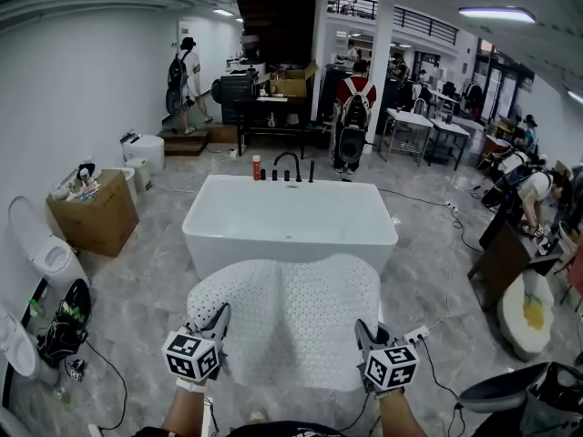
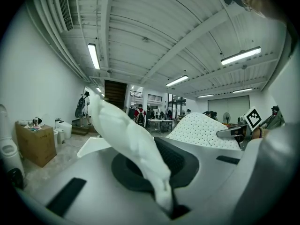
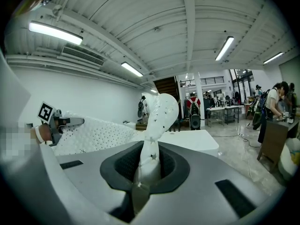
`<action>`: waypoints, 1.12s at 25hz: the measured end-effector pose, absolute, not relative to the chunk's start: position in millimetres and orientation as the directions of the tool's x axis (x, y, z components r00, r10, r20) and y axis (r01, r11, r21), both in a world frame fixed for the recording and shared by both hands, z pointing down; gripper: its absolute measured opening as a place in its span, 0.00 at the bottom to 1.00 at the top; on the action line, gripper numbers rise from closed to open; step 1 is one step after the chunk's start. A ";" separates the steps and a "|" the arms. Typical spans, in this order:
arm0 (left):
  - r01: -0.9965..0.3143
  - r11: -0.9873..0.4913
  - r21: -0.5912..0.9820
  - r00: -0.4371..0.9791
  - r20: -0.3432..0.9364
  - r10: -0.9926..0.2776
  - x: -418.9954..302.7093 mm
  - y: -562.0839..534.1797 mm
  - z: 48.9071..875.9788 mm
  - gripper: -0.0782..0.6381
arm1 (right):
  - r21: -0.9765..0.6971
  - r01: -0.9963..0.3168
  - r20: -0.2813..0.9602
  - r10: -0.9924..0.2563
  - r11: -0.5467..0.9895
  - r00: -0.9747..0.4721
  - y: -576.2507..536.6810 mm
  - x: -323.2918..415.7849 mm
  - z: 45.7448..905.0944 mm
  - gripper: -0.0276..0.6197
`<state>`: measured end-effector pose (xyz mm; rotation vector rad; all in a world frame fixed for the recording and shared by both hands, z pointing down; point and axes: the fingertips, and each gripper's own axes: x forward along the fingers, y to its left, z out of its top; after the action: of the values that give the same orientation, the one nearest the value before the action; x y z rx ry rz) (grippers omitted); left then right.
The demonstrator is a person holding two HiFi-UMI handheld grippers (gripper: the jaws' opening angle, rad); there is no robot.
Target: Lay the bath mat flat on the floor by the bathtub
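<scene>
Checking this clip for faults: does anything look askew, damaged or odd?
Nothing damaged. The bath mat hangs humped and creased between the left gripper and right gripper, not yet flat on the floor.

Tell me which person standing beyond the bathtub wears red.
The person in the middle, back turned, with a pale backpack over a red top. The other person, at far left, wears a dark hat and a light top.
</scene>
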<state>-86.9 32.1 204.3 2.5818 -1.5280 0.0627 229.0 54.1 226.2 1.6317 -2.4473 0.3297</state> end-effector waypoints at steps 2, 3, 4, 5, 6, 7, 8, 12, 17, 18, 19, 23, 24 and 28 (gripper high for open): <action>-0.874 -0.475 0.103 0.484 0.106 -0.869 -99.0 23.3 205.1 0.14 | -0.082 -0.926 0.269 -0.886 0.369 -0.377 45.7 219.2 225.6 0.11; -0.874 -0.475 0.104 0.485 0.104 -0.868 -104.3 18.5 205.5 0.14 | -0.080 -0.926 0.268 -0.887 0.369 -0.377 41.5 213.7 225.0 0.11; -0.873 -0.477 0.105 0.486 0.102 -0.868 -108.8 13.7 205.6 0.14 | -0.077 -0.926 0.267 -0.887 0.370 -0.377 37.1 208.2 224.2 0.11; -0.871 -0.479 0.107 0.488 0.100 -0.867 -112.6 9.0 205.3 0.14 | -0.074 -0.925 0.266 -0.887 0.372 -0.378 32.8 203.0 223.2 0.11; -0.870 -0.481 0.108 0.491 0.098 -0.866 -115.9 4.8 204.9 0.14 | -0.071 -0.925 0.266 -0.887 0.374 -0.379 28.8 198.1 222.0 0.11; -0.869 -0.483 0.110 0.493 0.097 -0.865 -119.1 1.3 204.4 0.14 | -0.069 -0.924 0.266 -0.886 0.375 -0.379 25.6 193.3 220.8 0.11; -0.867 -0.485 0.110 0.495 0.096 -0.863 -122.7 -1.5 204.3 0.14 | -0.068 -0.924 0.266 -0.886 0.376 -0.380 23.0 188.5 220.1 0.11; -0.864 -0.489 0.121 0.500 0.092 -0.861 -141.6 -12.1 207.6 0.14 | -0.066 -0.926 0.267 -0.888 0.372 -0.376 12.1 168.6 221.2 0.11; -0.859 -0.497 0.121 0.508 0.089 -0.857 -165.5 -26.3 211.5 0.14 | -0.065 -0.927 0.263 -0.890 0.369 -0.373 -3.3 141.5 223.5 0.11; -0.859 -0.498 0.118 0.509 0.088 -0.856 -170.4 -29.0 212.0 0.14 | -0.067 -0.927 0.262 -0.890 0.369 -0.374 -6.4 135.4 224.5 0.11; -0.859 -0.499 0.117 0.509 0.087 -0.856 -174.8 -32.1 212.2 0.14 | -0.068 -0.926 0.262 -0.889 0.371 -0.375 -9.5 129.4 225.1 0.11; -0.855 -0.504 0.123 0.516 0.090 -0.852 -189.3 -44.7 219.7 0.14 | -0.066 -0.927 0.273 -0.887 0.370 -0.374 -18.5 110.8 231.3 0.11; -0.855 -0.502 0.127 0.515 0.091 -0.853 -193.7 -47.6 223.1 0.14 | -0.067 -0.927 0.276 -0.886 0.369 -0.373 -20.2 107.5 233.8 0.11; -0.858 -0.493 0.143 0.508 0.096 -0.856 -209.1 -57.6 232.3 0.14 | -0.067 -0.930 0.281 -0.887 0.362 -0.366 -26.4 97.4 236.7 0.11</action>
<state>-209.1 -57.6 232.3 2.5741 -1.4781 0.0181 97.4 -26.4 236.7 1.6402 -2.4237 0.3194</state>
